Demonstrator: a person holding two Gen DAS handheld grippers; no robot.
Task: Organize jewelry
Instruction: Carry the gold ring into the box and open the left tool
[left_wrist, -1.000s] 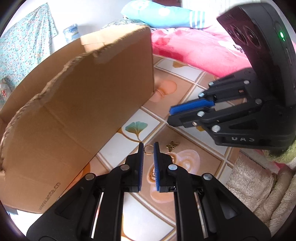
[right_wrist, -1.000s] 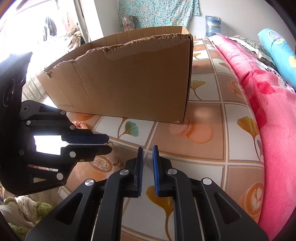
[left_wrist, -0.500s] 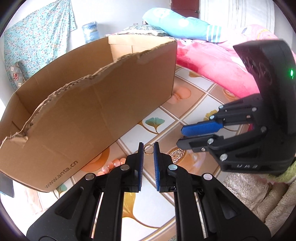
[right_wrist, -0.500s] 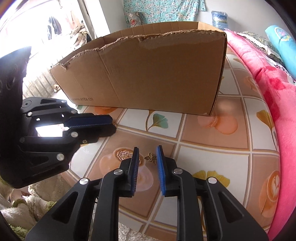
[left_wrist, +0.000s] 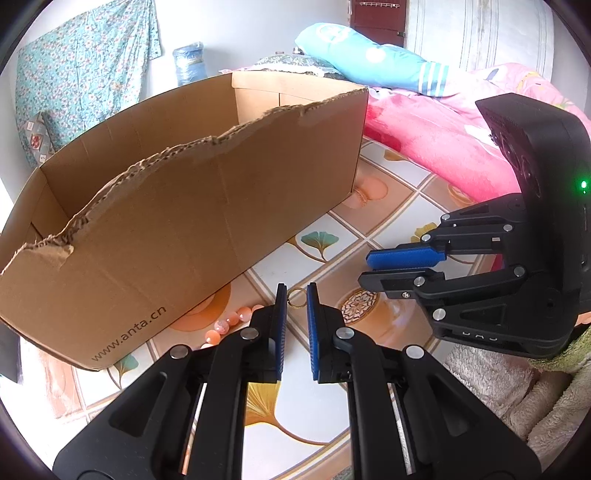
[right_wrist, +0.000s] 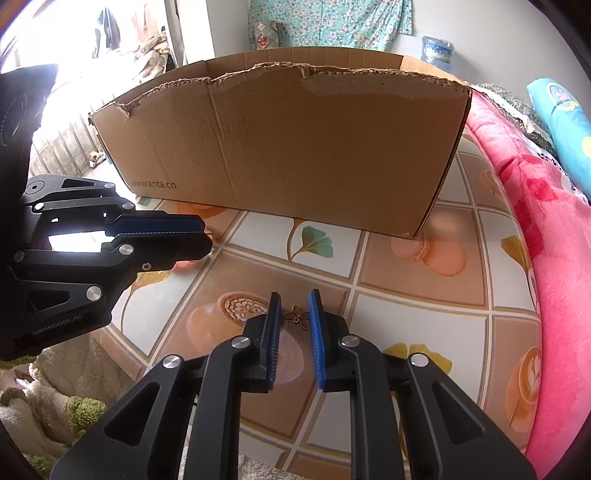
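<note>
Between the right tool's (right_wrist: 294, 308) parted fingers lies a butterfly charm (right_wrist: 296, 316)

The cardboard box (right_wrist: 280, 147) stands on the patterned cloth (right_wrist: 406, 295), with the blanket (right_wrist: 546, 236) to its right. The butterfly charm (right_wrist: 296, 316) lies before the box; beads (left_wrist: 231, 322) lie at the box's near wall.

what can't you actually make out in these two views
- Box floor and contents: hidden by its near wall in both views.
- Bead string: in the left view, partly behind the left gripper and the box; its length is unclear.
- Gold ring: tiny at the left fingertips; contact unclear.
- Butterfly charm: between the open right gripper fingers; fine detail too small.
</note>
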